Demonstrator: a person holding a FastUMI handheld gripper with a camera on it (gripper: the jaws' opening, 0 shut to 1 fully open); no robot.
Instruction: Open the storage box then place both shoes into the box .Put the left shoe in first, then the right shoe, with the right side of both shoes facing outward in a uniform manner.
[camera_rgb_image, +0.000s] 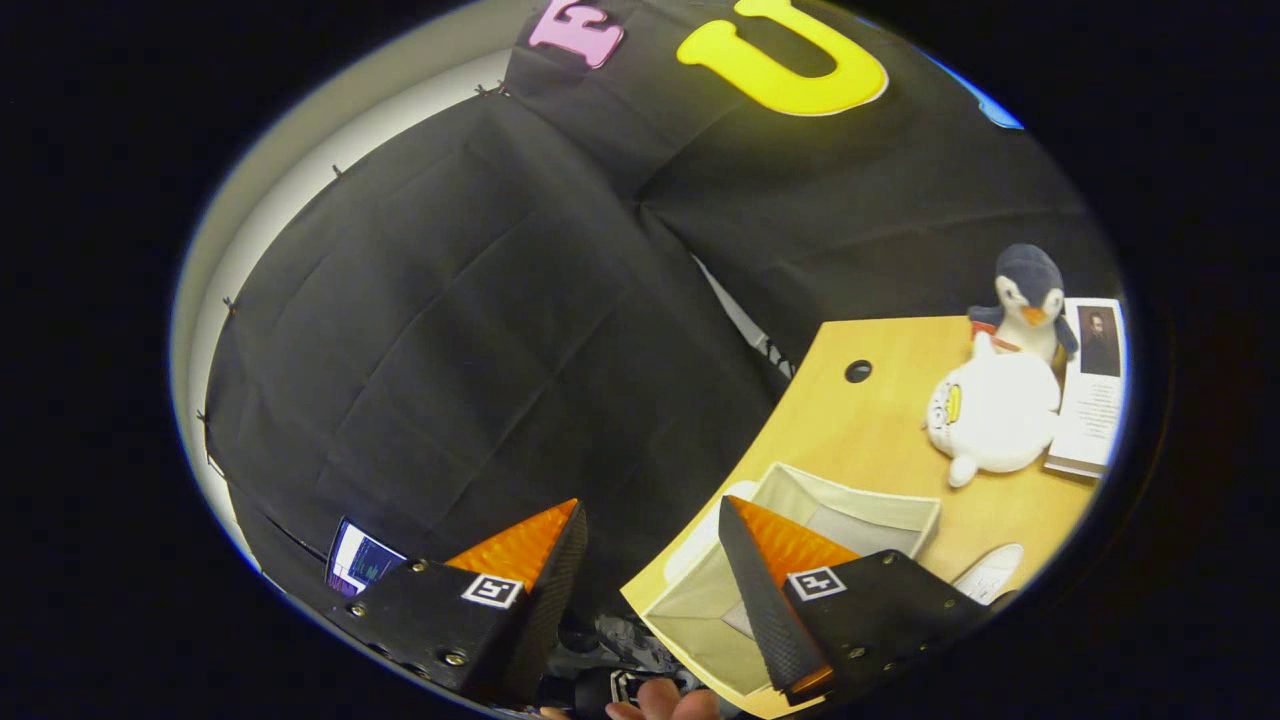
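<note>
Gripper (650, 520) fingers spread apart, holding nothing, above the table (870, 430) edge; open storage box (850, 510) lies beyond one finger.

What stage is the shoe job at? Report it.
Done: the storage box on the table looks open, with no shoe visible inside. In hand: nothing; the gripper is open, tilted near the box. Left: both shoes; a white shoe lies beside the box.
</note>
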